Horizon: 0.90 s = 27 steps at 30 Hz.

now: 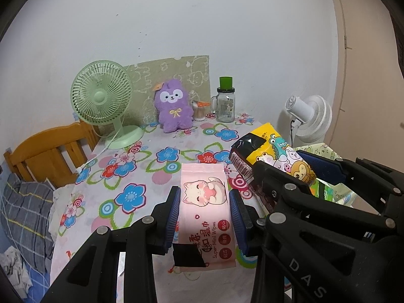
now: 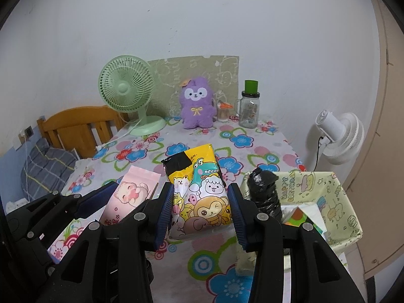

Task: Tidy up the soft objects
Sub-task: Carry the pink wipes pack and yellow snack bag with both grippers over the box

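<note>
My left gripper point(image 1: 205, 197) is shut on a pink pack of wet wipes point(image 1: 205, 207) with a cat drawing, held above the flowered table. To its right, my right gripper point(image 1: 285, 159) grips a yellow cartoon tissue pack point(image 1: 272, 151). In the right wrist view the right gripper point(image 2: 201, 194) presses both blue pads on that yellow tissue pack point(image 2: 202, 189), lifted off the cloth. The left gripper point(image 2: 137, 189) with the pink wipes pack point(image 2: 131, 192) is at lower left. A purple plush toy point(image 2: 195, 103) sits at the back of the table.
A pale green fabric basket point(image 2: 335, 202) stands at the right table edge, with a black wrapped object point(image 2: 263, 192) on its near rim. At the back are a green fan point(image 2: 126, 88), a glass jar point(image 2: 248, 111) and a cotton-swab tub point(image 2: 223, 112). A white fan point(image 2: 338, 133) stands right, a wooden headboard point(image 2: 78, 123) left.
</note>
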Tool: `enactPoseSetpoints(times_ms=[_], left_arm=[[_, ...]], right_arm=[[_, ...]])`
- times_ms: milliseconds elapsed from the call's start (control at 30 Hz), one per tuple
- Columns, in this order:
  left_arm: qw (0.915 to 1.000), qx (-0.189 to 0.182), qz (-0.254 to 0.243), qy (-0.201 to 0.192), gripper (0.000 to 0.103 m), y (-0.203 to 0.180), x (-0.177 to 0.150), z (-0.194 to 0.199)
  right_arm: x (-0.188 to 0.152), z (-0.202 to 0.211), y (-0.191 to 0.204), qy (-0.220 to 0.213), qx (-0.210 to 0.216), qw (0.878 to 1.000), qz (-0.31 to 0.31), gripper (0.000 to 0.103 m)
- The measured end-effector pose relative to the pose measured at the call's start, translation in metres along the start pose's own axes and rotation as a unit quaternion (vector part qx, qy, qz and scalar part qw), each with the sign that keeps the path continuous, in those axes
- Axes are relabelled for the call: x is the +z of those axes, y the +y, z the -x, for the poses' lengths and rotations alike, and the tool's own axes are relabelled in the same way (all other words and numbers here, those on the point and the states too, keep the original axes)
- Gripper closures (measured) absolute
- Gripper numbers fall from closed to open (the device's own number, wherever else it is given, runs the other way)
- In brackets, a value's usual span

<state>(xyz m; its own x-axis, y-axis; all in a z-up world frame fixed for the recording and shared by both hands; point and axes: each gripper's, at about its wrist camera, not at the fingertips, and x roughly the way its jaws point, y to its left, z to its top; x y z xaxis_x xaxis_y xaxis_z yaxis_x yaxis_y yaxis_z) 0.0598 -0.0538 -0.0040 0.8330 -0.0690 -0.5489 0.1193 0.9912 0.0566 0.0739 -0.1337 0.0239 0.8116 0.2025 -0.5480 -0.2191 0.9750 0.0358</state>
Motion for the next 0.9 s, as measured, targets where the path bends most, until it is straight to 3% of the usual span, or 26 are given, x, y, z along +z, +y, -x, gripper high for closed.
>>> enactPoseSetpoints(times_ms=[900], left_arm=[[0.9987,-0.041,-0.03,0.002,0.064,-0.059,0.019,-0.032]], right_arm=[[0.002,-0.005,-0.065,-0.001,-0.033,0.999,-0.022,0.056]])
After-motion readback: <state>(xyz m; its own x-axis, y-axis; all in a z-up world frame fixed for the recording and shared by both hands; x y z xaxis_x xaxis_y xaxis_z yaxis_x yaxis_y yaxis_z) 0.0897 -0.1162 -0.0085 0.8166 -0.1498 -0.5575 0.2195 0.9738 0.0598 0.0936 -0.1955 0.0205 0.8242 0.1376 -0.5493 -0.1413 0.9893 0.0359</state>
